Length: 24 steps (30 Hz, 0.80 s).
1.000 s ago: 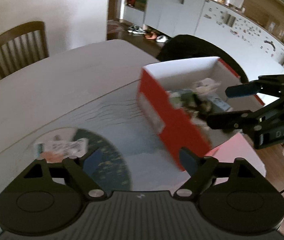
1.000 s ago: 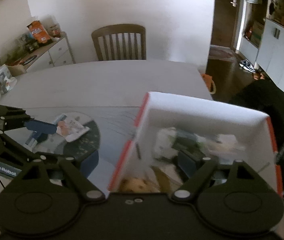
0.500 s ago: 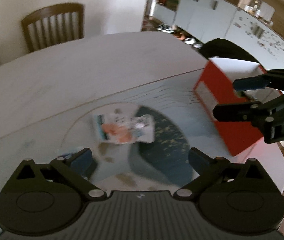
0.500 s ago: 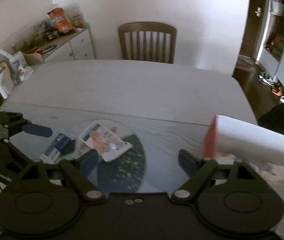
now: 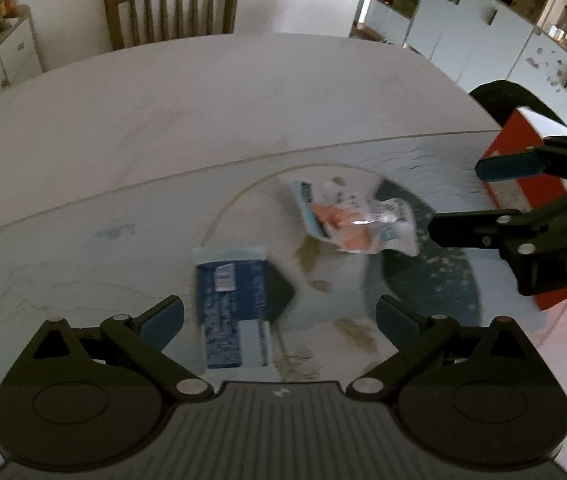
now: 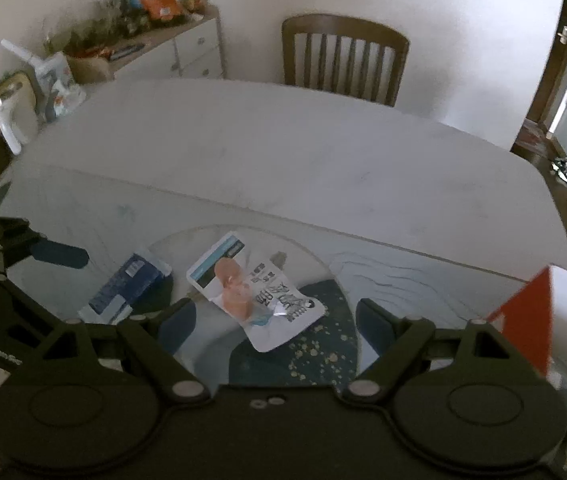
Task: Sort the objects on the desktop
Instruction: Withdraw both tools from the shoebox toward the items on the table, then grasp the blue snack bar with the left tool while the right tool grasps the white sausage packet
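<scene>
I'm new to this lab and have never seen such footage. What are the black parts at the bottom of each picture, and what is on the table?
Each picture comes from a camera riding on a hand-held gripper that a person carries. One looks along the left hand-held gripper, the other along the right hand-held gripper. Both stand open and hold nothing. On the table lie a blue packet and a white pouch; a red box stands at the right edge.

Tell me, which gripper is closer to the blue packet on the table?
Left. The left gripper hangs open right over the blue packet, which lies between its fingers. The right gripper sits over the white snack pouch beside it.
</scene>
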{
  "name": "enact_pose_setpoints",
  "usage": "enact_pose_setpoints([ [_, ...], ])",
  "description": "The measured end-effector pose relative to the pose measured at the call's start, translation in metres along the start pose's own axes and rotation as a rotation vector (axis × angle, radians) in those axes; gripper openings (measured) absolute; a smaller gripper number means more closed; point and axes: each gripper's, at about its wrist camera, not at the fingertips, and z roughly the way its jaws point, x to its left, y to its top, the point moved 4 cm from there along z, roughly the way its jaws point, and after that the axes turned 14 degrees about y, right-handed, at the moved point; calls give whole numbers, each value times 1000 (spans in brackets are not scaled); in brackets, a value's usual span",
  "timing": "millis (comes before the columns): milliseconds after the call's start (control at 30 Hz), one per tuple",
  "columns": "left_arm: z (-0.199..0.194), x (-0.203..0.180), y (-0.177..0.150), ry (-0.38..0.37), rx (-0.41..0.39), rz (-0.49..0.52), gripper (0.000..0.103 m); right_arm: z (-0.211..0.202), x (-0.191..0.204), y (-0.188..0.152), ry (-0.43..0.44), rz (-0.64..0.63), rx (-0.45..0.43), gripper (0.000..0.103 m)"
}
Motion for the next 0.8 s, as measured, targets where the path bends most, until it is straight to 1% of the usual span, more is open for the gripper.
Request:
enact_pose_setpoints([
  [167, 16, 9, -5, 0, 27, -45, 103, 22, -4, -1, 10, -19, 42, 87],
  [333, 25, 15, -6, 25, 21, -63, 103, 41, -4, 3, 16, -57, 63, 87],
  [467, 27, 16, -8, 47, -5, -57, 103, 56, -5, 5, 26, -80, 79, 87],
  [633, 35, 16, -13, 49, 1, -49, 102, 75, 2, 7, 37, -131, 105, 87],
  [800, 34, 12, -16, 50, -31, -18, 102, 89, 5, 10, 45, -167, 121, 86],
])
